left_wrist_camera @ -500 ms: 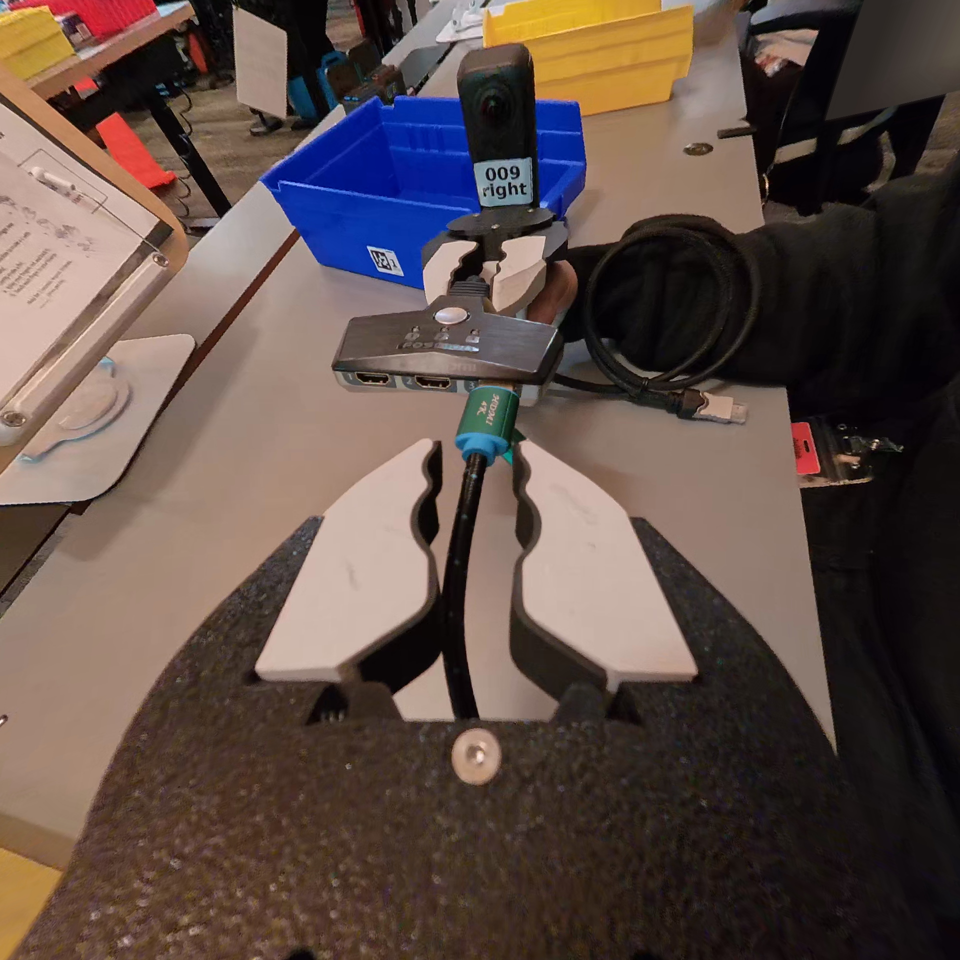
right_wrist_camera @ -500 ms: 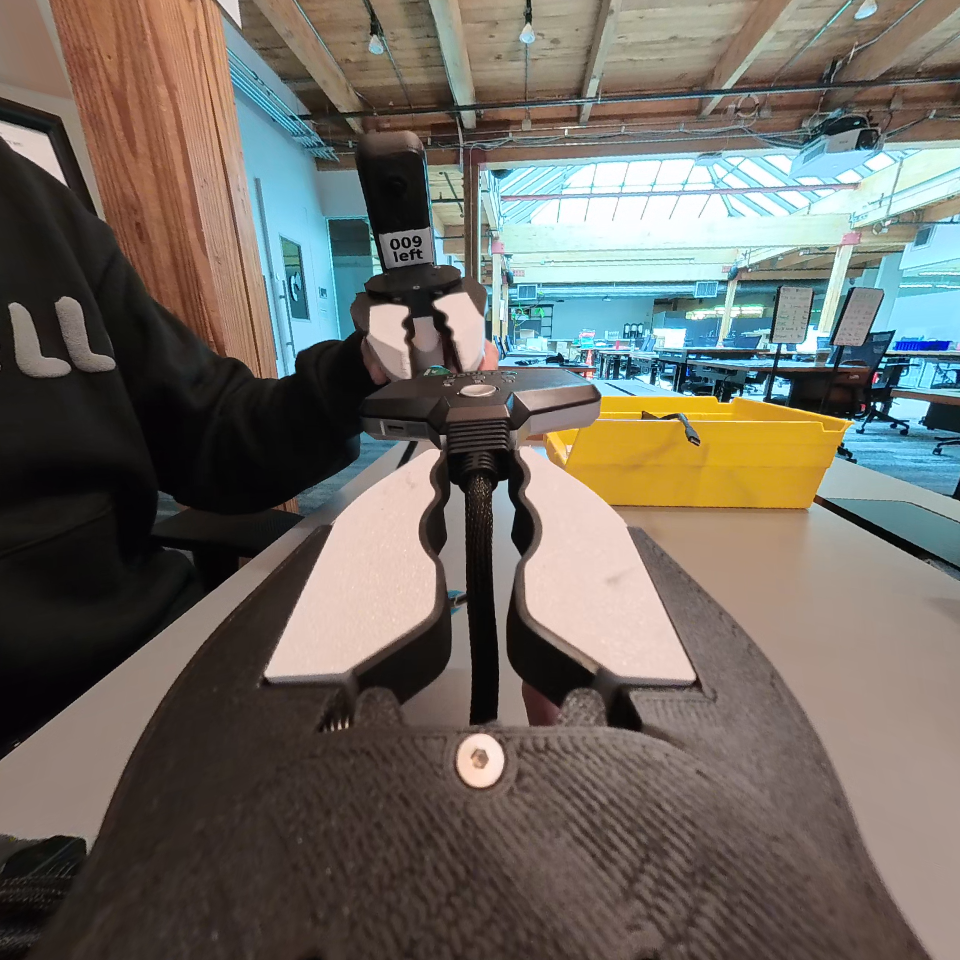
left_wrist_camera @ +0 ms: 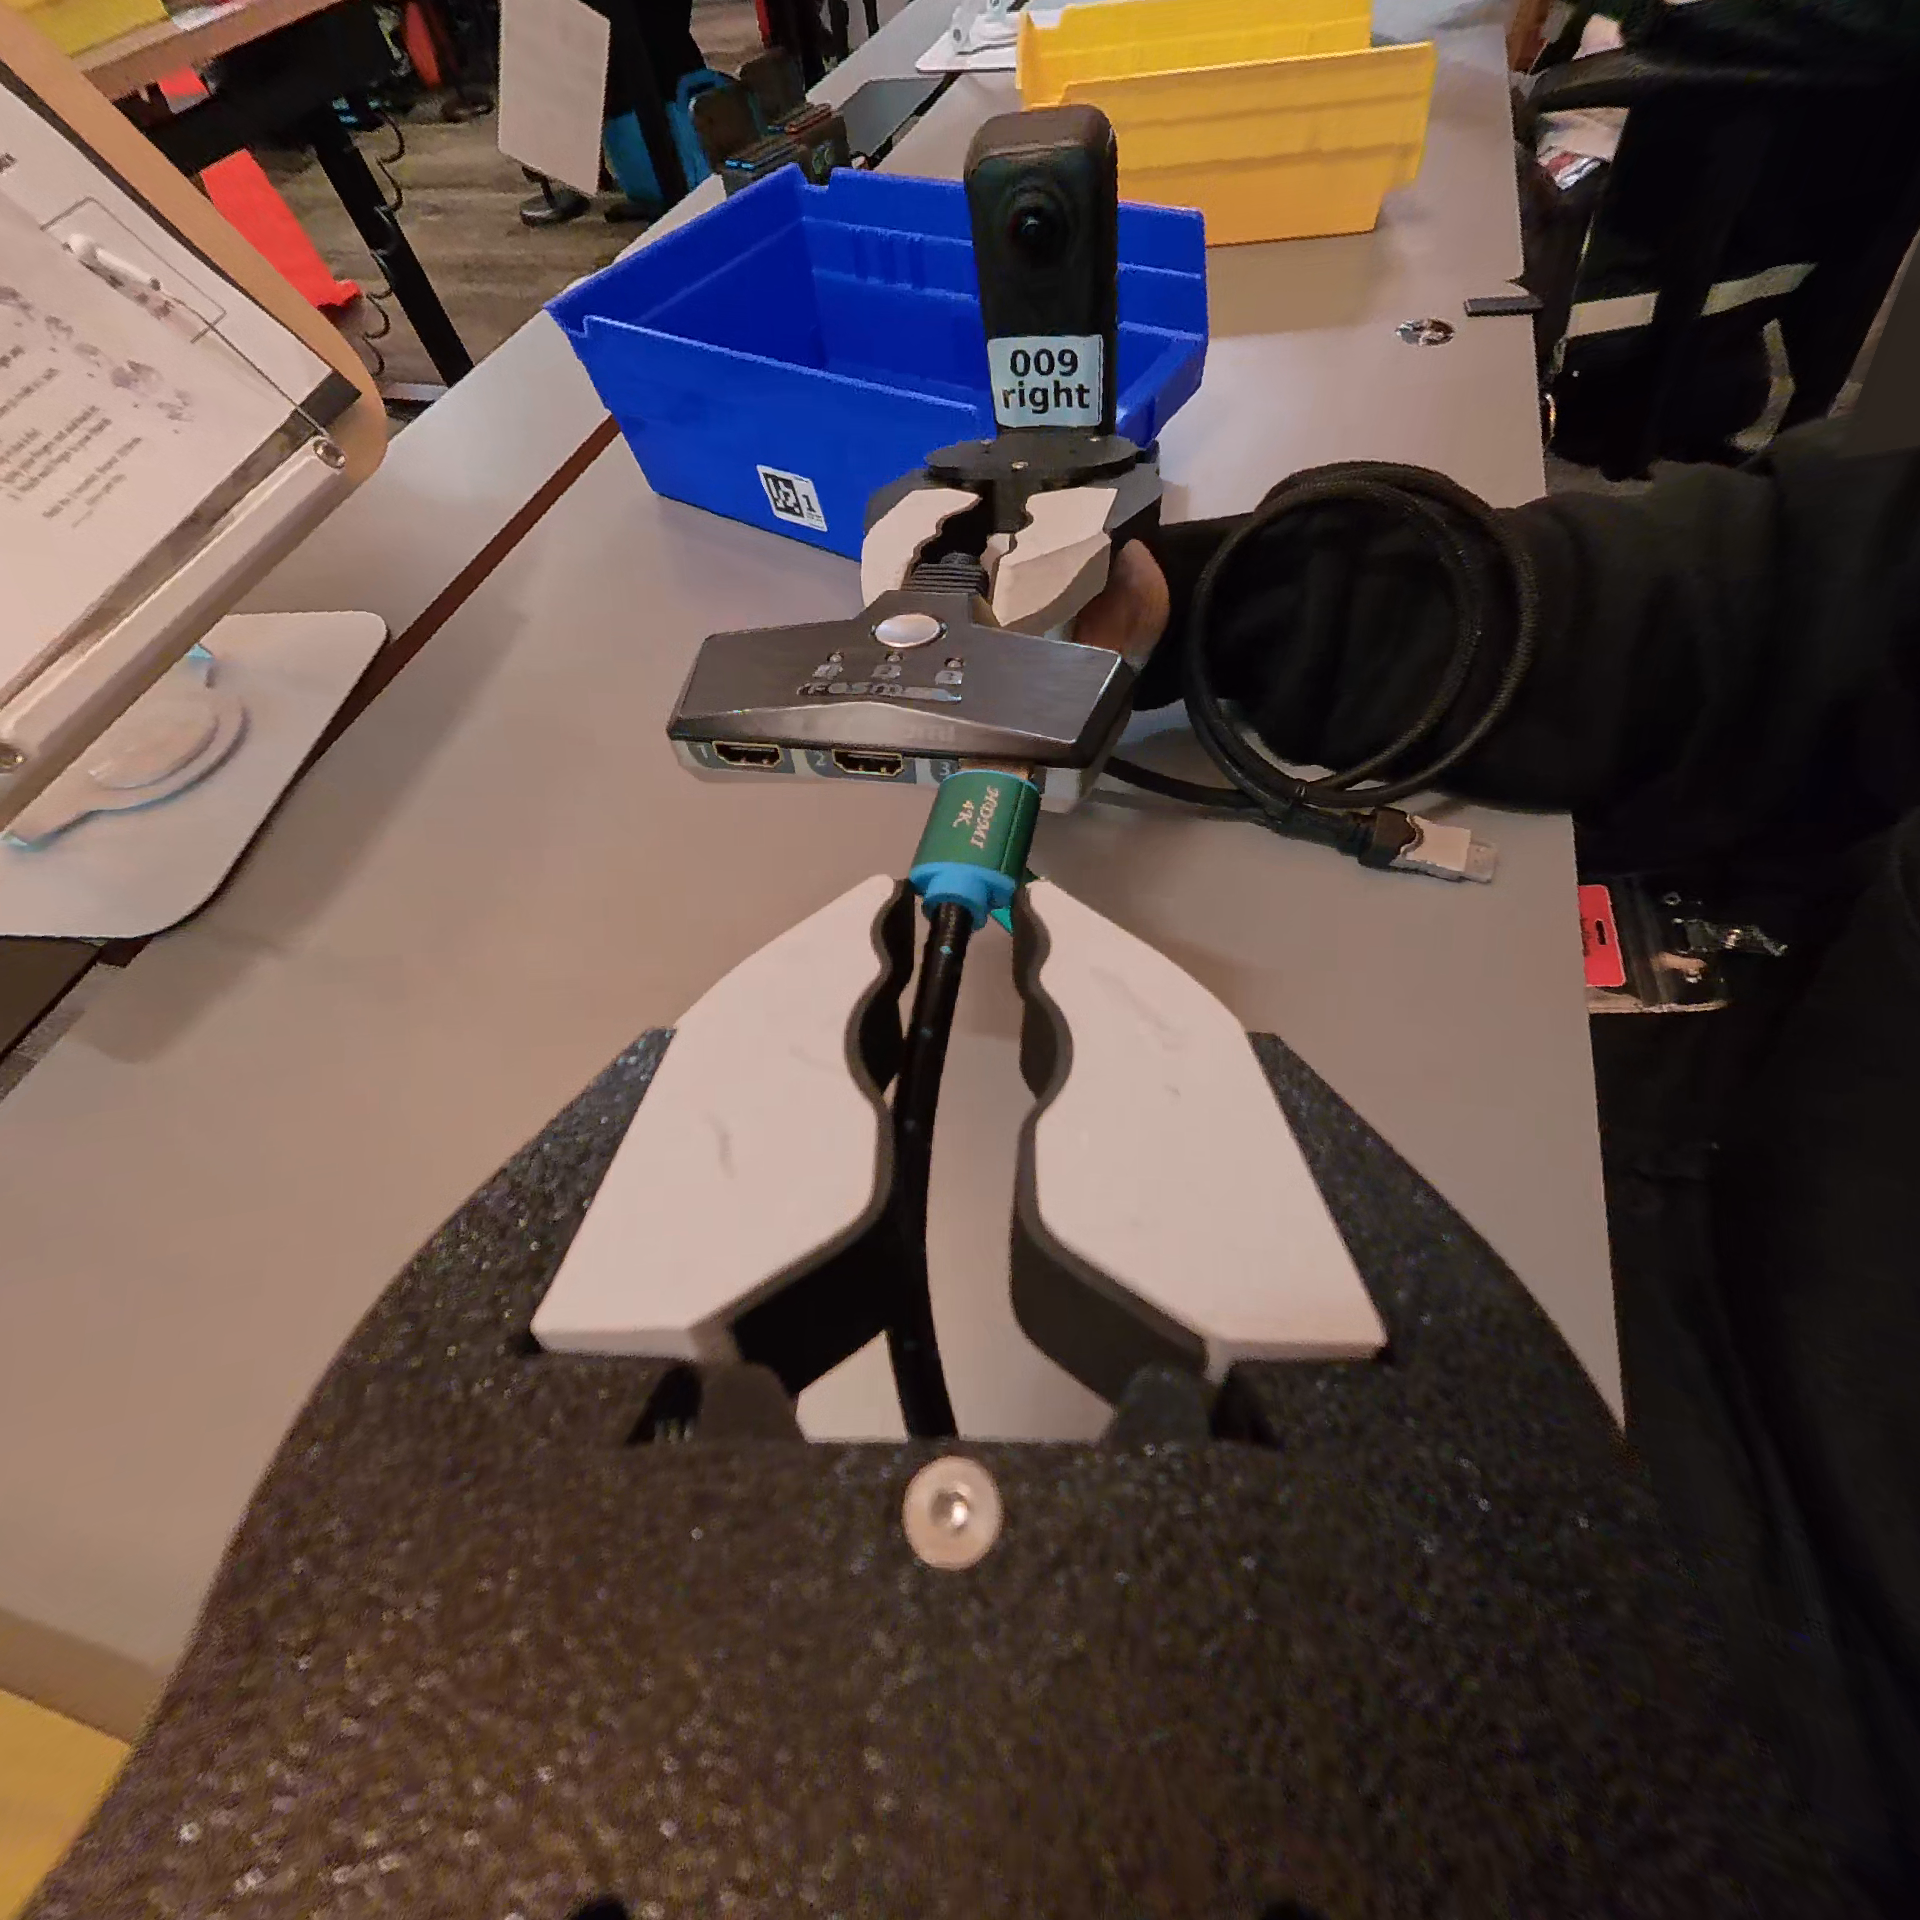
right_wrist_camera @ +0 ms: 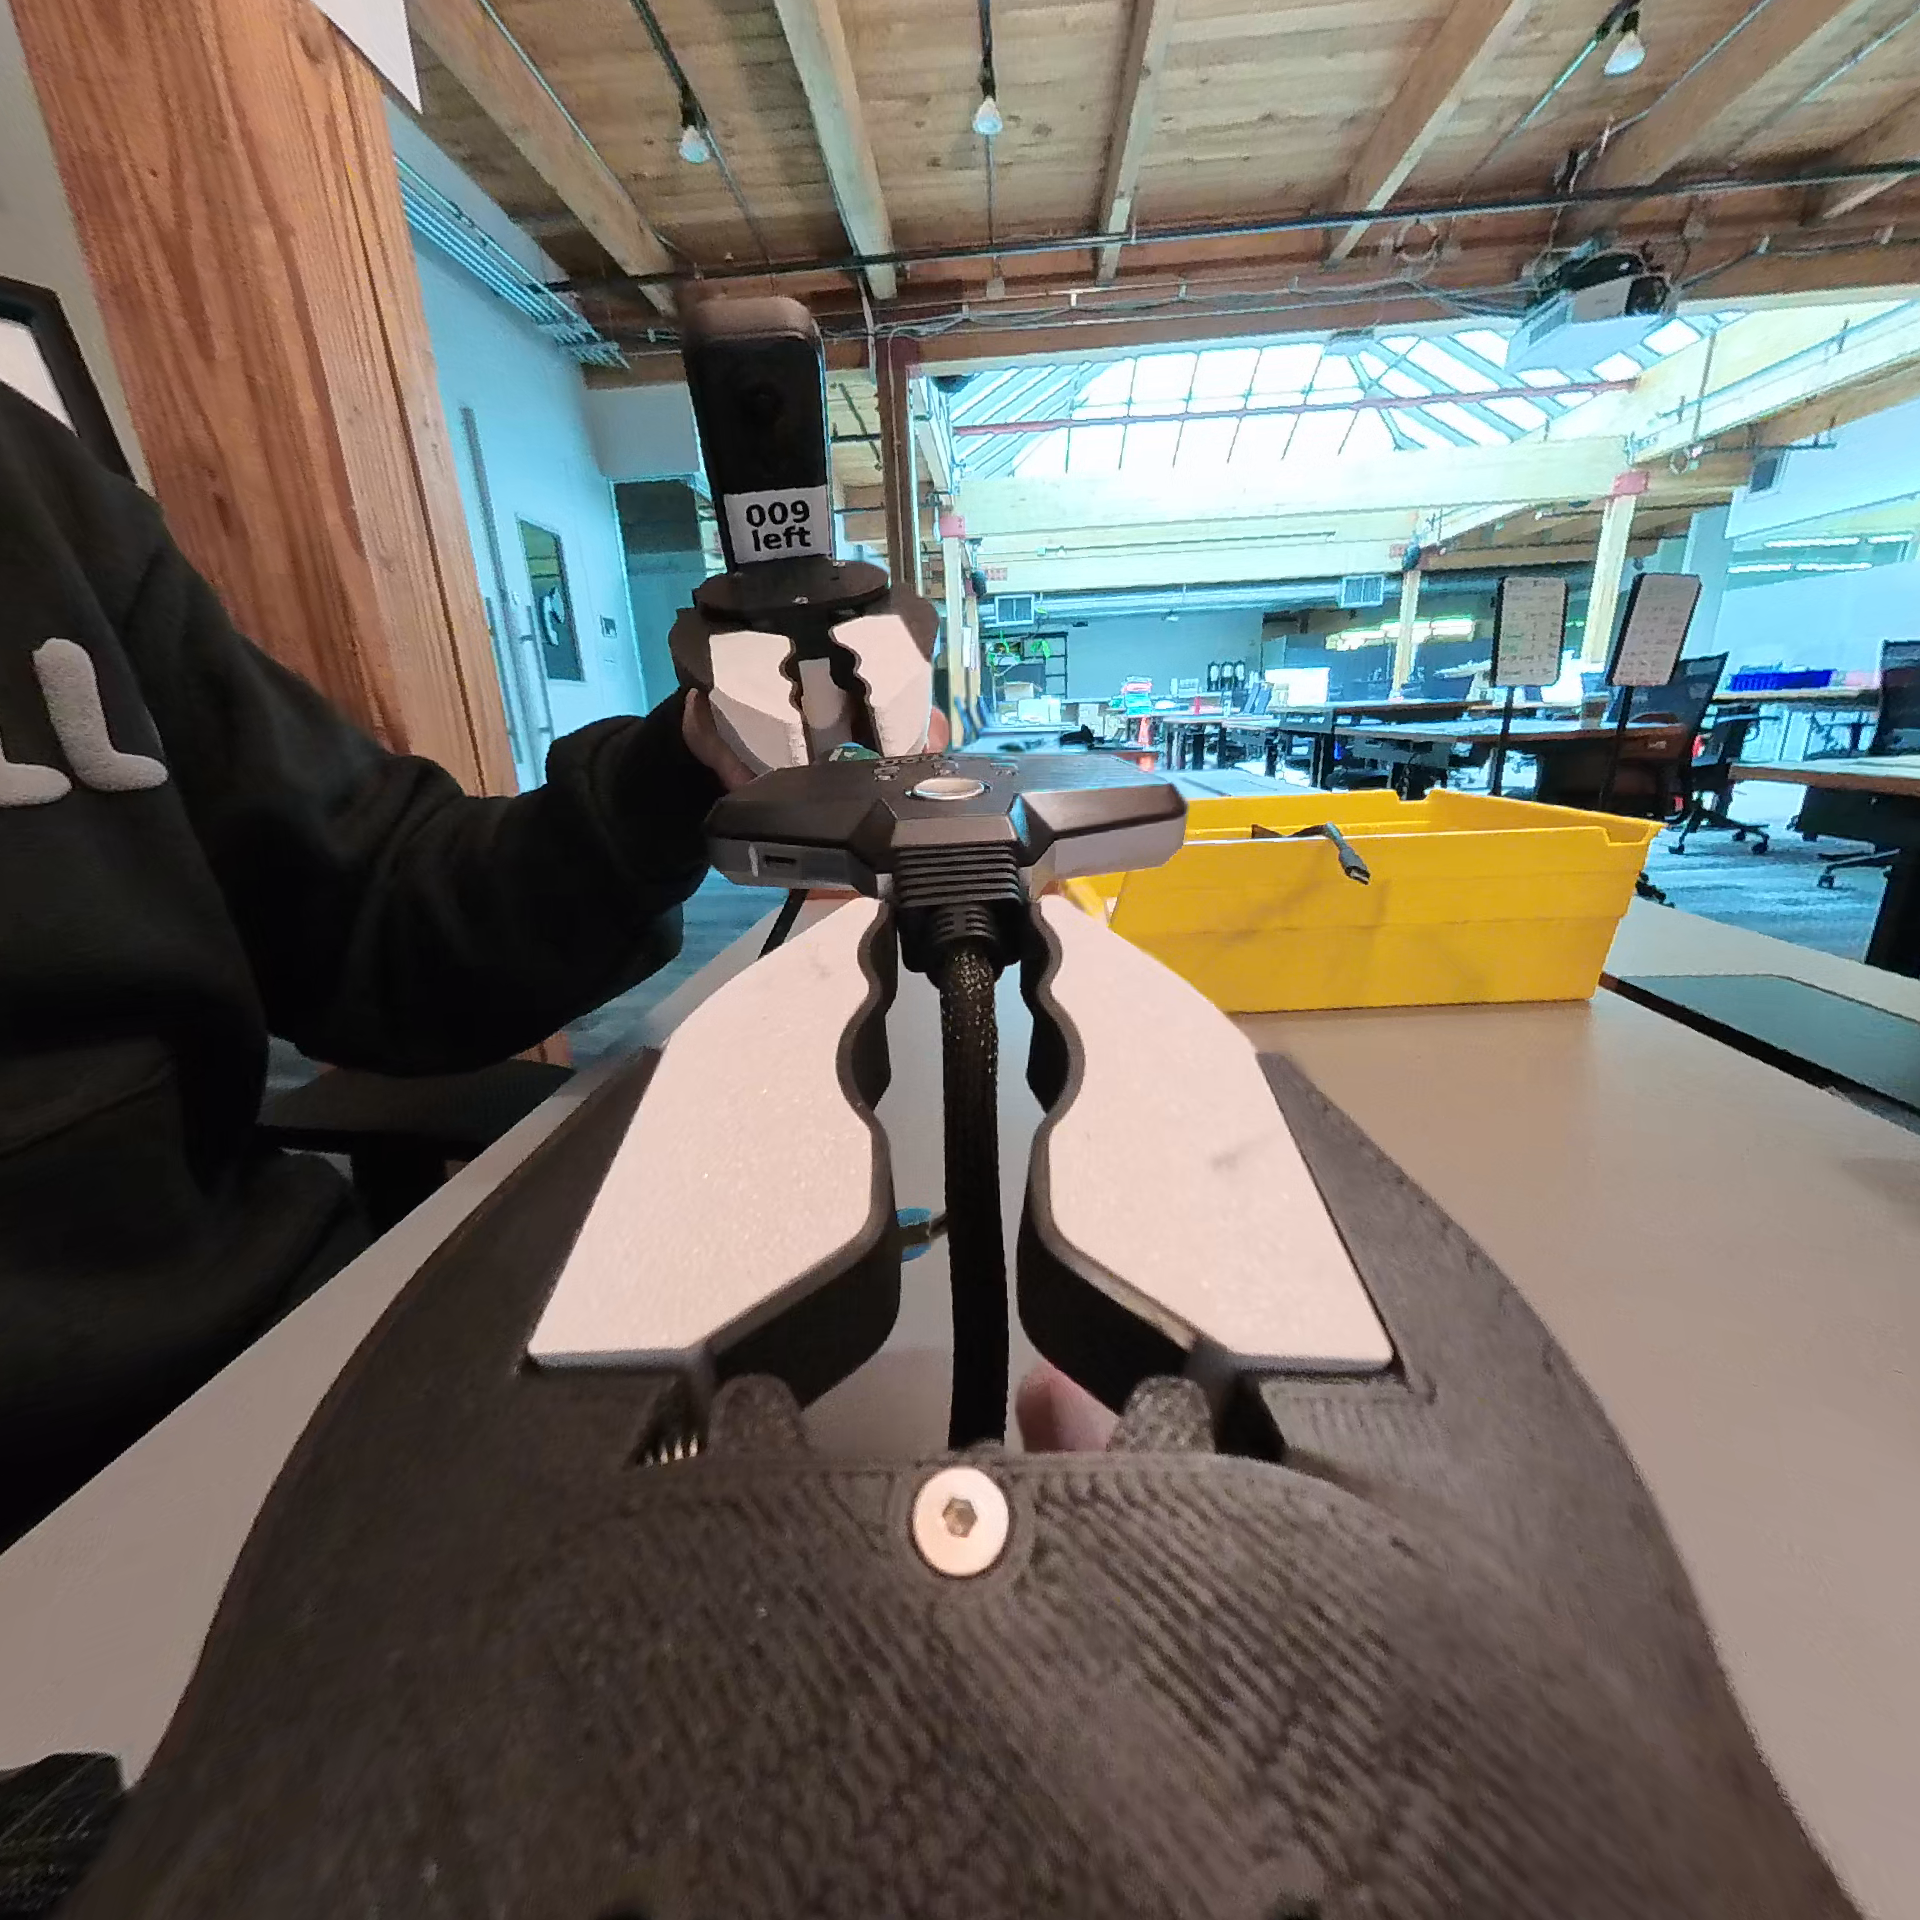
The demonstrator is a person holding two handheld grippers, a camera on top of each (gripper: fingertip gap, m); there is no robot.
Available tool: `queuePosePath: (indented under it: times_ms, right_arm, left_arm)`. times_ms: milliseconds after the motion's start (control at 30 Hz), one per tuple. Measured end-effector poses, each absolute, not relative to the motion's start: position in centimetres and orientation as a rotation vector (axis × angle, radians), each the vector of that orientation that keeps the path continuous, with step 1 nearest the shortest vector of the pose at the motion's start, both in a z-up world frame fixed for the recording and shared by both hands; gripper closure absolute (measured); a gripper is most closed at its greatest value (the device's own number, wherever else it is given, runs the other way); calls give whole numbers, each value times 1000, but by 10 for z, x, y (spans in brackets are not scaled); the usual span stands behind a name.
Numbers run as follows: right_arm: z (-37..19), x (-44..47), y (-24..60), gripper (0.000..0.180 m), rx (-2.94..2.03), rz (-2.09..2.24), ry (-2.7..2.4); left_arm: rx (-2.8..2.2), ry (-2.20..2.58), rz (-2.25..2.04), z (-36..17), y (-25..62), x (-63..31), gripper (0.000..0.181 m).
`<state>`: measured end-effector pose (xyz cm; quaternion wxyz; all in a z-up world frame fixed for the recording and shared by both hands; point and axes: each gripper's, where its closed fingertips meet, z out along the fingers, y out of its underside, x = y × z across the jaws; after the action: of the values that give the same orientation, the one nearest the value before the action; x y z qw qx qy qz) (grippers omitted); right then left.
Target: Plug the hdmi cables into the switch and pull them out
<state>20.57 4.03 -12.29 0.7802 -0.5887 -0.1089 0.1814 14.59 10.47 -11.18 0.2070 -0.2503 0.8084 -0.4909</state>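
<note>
Grey table (left_wrist_camera: 312, 1039) in an open workshop w/ timber ceiling; landmark = the switch (left_wrist_camera: 904, 696), a dark wedge-shaped box held just above the table near its middle. Left wrist view: switch front shows three ports; the two at its left end are bare, the third takes a green plug (left_wrist_camera: 971, 826) w/ blue collar. A strip of the plug's metal tip shows outside the port, so it isn't fully seated. Plug's black cable (left_wrist_camera: 925, 1091) runs back from the switch between the fingers of the left gripper (left_wrist_camera: 956, 904); the jaws sit close either side of the collar and cable, but whether they pinch it cannot be told. Behind the switch, the right gripper (left_wrist_camera: 971, 545) is clamped on the ribbed neck at the switch's rear; right wrist view confirms: right gripper (right_wrist_camera: 956, 920) w/ jaws closed on the neck, braided lead (right_wrist_camera: 971, 1143) trailing back between the fingers. Right of the switch: a coiled black cable (left_wrist_camera: 1351, 644) on a dark sleeve, its loose plug (left_wrist_camera: 1439, 847) lying on the table. Beyond the switch: blue bin (left_wrist_camera: 790, 312), then yellow bin (left_wrist_camera: 1247, 114) farther off. Left of the switch: a tilted sheet holder (left_wrist_camera: 156, 436) on a stand.
</note>
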Motion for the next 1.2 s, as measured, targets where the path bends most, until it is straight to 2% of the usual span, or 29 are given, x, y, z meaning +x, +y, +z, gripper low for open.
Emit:
queuePosePath:
  times_ms: [367, 700, 1000, 1200]
  right_arm:
    - [-124, 203, 40, 157, -1309, 421, -248]
    - [-134, 207, 49, 156, -1392, 327, -242]
    - [-137, 206, 51, 156, -1380, 347, -243]
    - [-119, 209, 39, 157, -1228, 423, -222]
  left_arm:
    - [-642, 2249, -1418, -109, 102, 143, 163]
    - [-637, 2295, -1173, -120, 109, 147, 163]
    - [-633, 2346, -1159, -127, 111, 147, 163]
    - [-663, 2195, -1451, -109, 98, 149, 162]
